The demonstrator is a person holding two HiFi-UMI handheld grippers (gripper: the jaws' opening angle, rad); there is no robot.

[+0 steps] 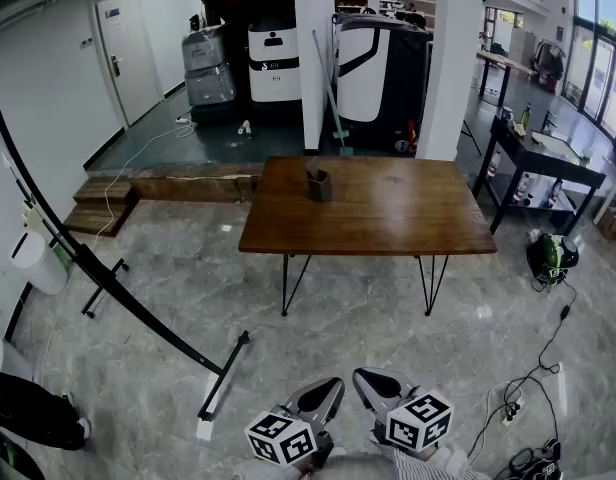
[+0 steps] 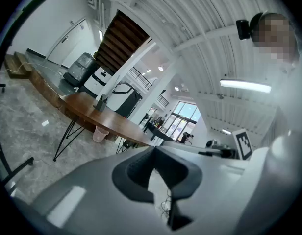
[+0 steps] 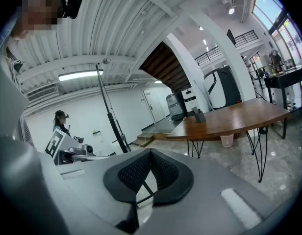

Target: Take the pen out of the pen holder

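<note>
A dark pen holder [image 1: 320, 185] stands on the far left part of a brown wooden table [image 1: 388, 218], and a thin pen tip [image 1: 313, 174] pokes out of it. The table is several steps away across the marble floor. My left gripper [image 1: 333, 384] and right gripper [image 1: 364, 376] show at the bottom edge, side by side, both shut and empty. In the left gripper view the holder [image 2: 99, 103] is small and distant beyond the shut left gripper [image 2: 154, 150]. The right gripper view shows the holder [image 3: 198, 116] far beyond the shut right gripper [image 3: 150, 153].
A black stand with long legs [image 1: 118, 288] crosses the floor at the left. A dark side table [image 1: 543, 163] and floor cables [image 1: 533, 388] are at the right. A pink bin [image 3: 227, 140] sits under the table. White pillars [image 1: 313, 58] rise behind it.
</note>
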